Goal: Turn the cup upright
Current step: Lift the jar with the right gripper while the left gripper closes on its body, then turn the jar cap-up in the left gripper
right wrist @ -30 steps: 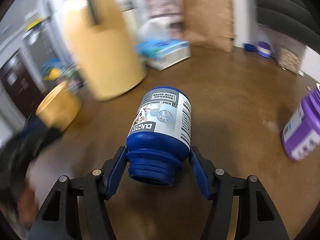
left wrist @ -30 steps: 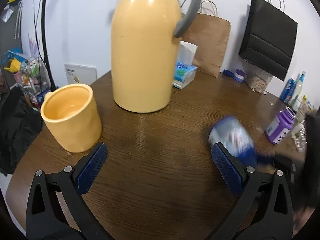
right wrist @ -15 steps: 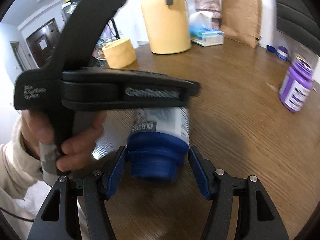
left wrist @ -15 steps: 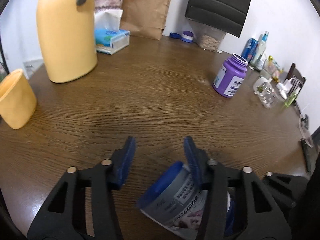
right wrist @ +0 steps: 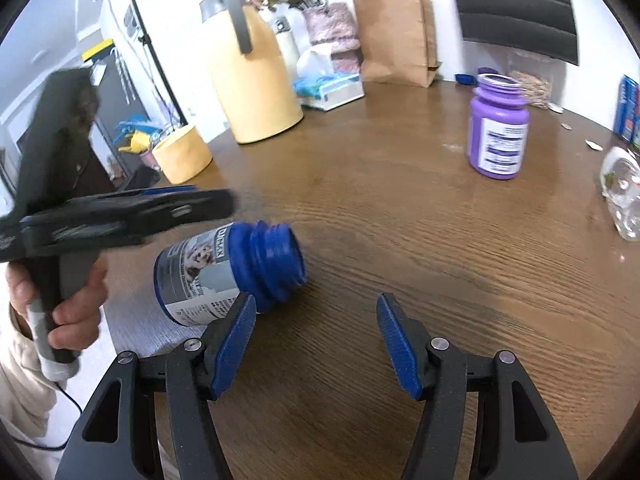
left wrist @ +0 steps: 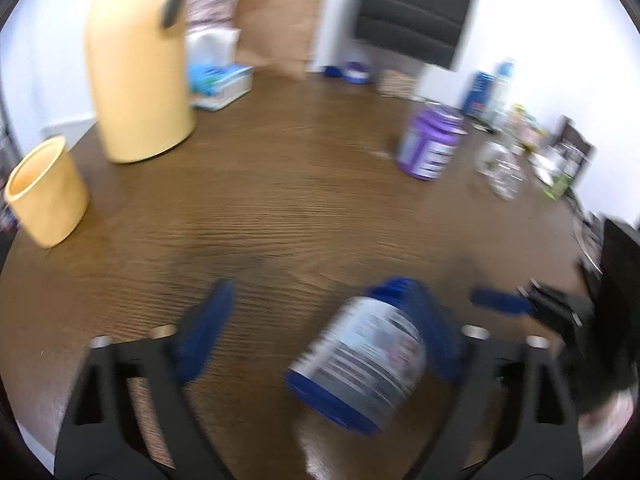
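Note:
A blue jar (right wrist: pixel 224 276) with a grey label lies on its side on the wooden table (right wrist: pixel 400 220), its open threaded mouth turned toward the table's middle. My right gripper (right wrist: pixel 316 304) is open just to the right of it; the left pad (right wrist: pixel 236 336) sits by the jar's neck, apart from it. In the blurred left wrist view the jar (left wrist: pixel 360 360) sits between the wide-apart fingers of my left gripper (left wrist: pixel 324 308), close to the right finger. From the right wrist view, the left gripper (right wrist: pixel 216 200) hovers just over the jar.
A yellow jug (left wrist: pixel 136 64) and an upright yellow cup (left wrist: pixel 44 192) stand at the back left. A purple bottle (right wrist: pixel 498 136) stands right of centre, a glass jar (right wrist: pixel 624 200) lies at the right edge. A hand (right wrist: pixel 68 308) holds the left gripper's handle.
My right gripper has let go of the jar and opened; the jar now lies on its side to its left. The left gripper's fingers have spread wider around it.

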